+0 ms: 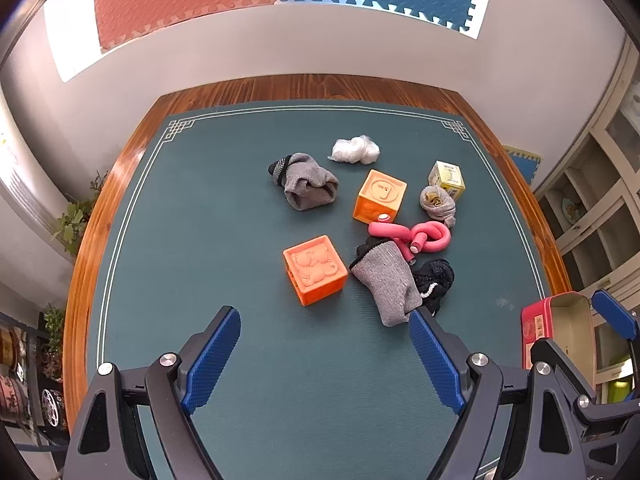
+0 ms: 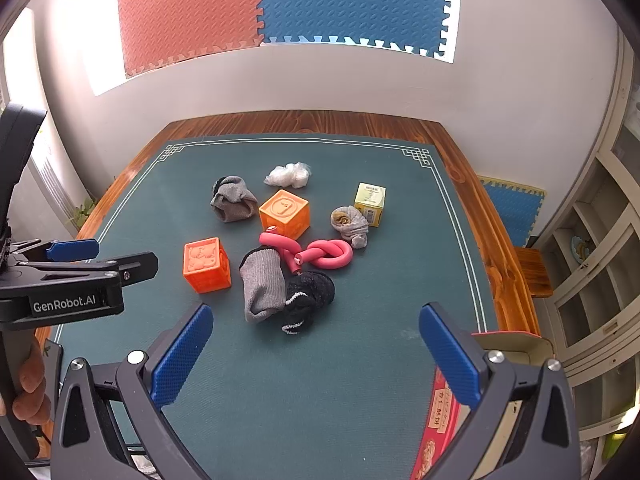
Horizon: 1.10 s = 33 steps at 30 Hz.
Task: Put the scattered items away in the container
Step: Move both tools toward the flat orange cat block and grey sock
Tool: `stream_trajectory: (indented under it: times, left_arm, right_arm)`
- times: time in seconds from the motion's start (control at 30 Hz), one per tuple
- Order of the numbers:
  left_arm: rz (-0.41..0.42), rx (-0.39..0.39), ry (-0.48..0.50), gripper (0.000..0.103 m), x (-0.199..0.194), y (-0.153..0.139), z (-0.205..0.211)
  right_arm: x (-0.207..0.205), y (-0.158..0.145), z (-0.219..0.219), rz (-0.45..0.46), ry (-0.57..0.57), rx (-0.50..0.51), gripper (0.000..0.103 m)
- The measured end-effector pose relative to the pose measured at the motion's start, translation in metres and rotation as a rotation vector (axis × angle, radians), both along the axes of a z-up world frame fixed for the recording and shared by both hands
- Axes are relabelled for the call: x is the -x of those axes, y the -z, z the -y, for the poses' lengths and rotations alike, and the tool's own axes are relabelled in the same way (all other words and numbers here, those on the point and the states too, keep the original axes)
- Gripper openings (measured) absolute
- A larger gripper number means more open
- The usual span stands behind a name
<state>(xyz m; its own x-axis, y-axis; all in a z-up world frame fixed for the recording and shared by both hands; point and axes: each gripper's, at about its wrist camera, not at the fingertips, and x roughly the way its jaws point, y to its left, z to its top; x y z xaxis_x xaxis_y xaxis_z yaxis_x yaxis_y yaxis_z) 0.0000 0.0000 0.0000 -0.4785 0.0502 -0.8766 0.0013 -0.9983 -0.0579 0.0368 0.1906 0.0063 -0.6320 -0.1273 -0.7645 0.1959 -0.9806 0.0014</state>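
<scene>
Scattered on the green mat (image 1: 240, 360) lie two orange cubes (image 1: 315, 269) (image 1: 380, 196), two grey socks (image 1: 308, 182) (image 1: 390, 284), a black sock (image 1: 434, 280), a pink foam roller (image 1: 416, 238), a small rolled grey sock (image 1: 438, 202), a yellow box (image 1: 447, 179) and a white plastic wad (image 1: 355, 150). The red tin container (image 1: 556, 330) stands at the near right edge. My left gripper (image 1: 324, 356) is open and empty, near the front grey sock. My right gripper (image 2: 316, 356) is open and empty, its right finger beside the tin (image 2: 444, 420).
The mat covers a wooden table (image 1: 120, 176) against a white wall. A shelf unit (image 2: 600, 272) stands to the right of the table. My left gripper's body (image 2: 80, 280) shows at the left of the right wrist view.
</scene>
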Motion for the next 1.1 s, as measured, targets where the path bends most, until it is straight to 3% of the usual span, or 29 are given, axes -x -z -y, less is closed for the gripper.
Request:
stream_trajectory:
  times: [0.67,1.1]
  left_arm:
    - [-0.009,-0.017,0.019,0.088,-0.010,-0.001,0.000]
    - [0.012,-0.021,-0.035,0.088,-0.017,0.010,0.029]
  right_arm:
    - [-0.010,-0.002,0.003,-0.008,0.004,0.009,0.103]
    - [-0.017,0.004,0.013,0.007,-0.006,0.027,0.103]
